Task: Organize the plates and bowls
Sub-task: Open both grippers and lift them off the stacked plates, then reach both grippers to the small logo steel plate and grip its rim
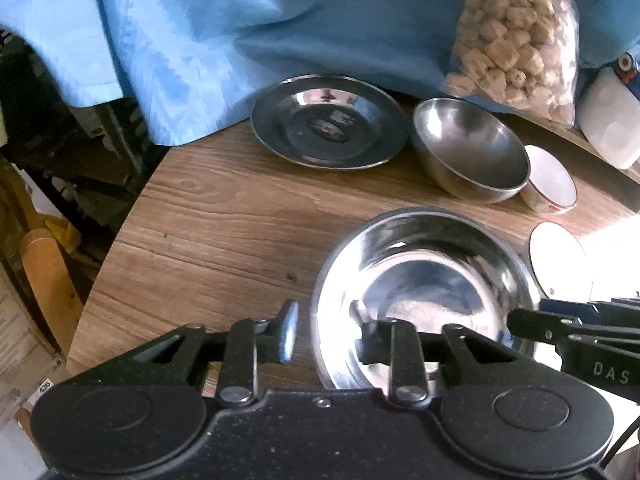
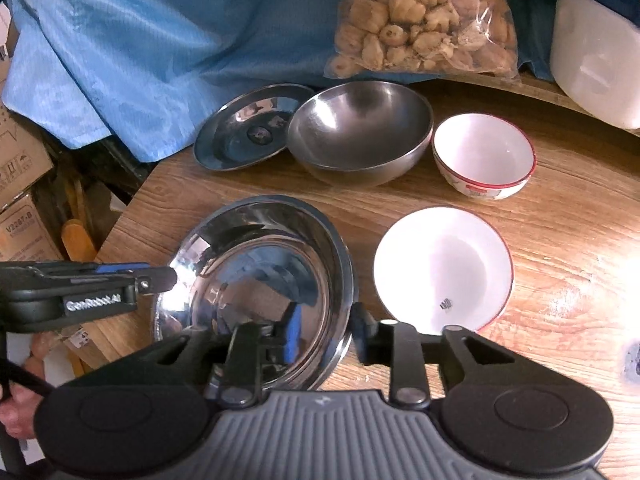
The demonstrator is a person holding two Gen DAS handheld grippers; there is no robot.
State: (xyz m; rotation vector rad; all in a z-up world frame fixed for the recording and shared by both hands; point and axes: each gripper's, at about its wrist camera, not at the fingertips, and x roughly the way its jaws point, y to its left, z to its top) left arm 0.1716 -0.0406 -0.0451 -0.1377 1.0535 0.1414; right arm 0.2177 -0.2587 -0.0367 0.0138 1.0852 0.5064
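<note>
A shiny steel bowl [image 1: 424, 292] [image 2: 256, 292] sits near the table's front. My left gripper [image 1: 326, 336] is open, its fingers astride the bowl's near-left rim; it shows in the right wrist view [image 2: 160, 280] at the bowl's left edge. My right gripper [image 2: 324, 338] is open, its fingers astride the bowl's right rim; it shows in the left wrist view [image 1: 532, 320]. Behind stand a steel plate [image 1: 328, 120] [image 2: 248, 132], a dull steel bowl [image 1: 468, 148] [image 2: 360, 132] and a white red-rimmed bowl [image 1: 552, 180] [image 2: 484, 156]. A white plate [image 2: 444, 268] [image 1: 560, 260] lies right of the shiny bowl.
The round wooden table [image 1: 224, 216] [image 2: 560, 224] ends at the left, with boxes [image 2: 24, 216] below. A blue cloth [image 1: 192, 32] [image 2: 160, 40], a bag of beige lumps [image 1: 516, 40] [image 2: 420, 16] and a white container [image 2: 596, 52] line the back.
</note>
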